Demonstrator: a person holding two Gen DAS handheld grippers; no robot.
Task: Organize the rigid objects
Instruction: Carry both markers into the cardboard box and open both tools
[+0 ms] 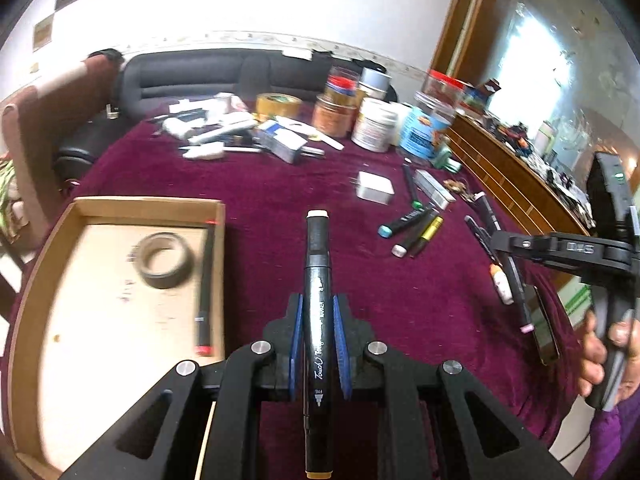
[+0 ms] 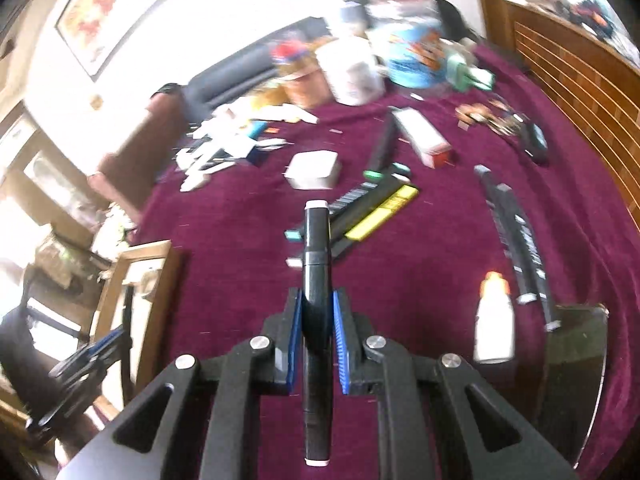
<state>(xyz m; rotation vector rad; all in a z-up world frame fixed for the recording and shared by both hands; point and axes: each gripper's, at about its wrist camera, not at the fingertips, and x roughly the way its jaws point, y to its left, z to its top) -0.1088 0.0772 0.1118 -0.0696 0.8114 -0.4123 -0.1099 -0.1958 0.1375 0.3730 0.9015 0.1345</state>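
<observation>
Left gripper (image 1: 319,350) clamped on marker (image 1: 317,280), box (image 1: 120,208) to its left; right gripper (image 2: 316,344) clamped on pen (image 2: 316,264).

You see both fisheye views bend straight lines hard, with black corners around each round picture. In the left wrist view, daylight blazes from the window (image 1: 532,60) at upper right and bleaches the wall (image 1: 240,0) beside it; the cardboard tray (image 1: 36,292) is smeared by motion blur. In the right wrist view, the jars (image 2: 416,56) at the far edge of the purple tablecloth (image 2: 240,220) are streaked, and the wall behind them is overexposed.
</observation>
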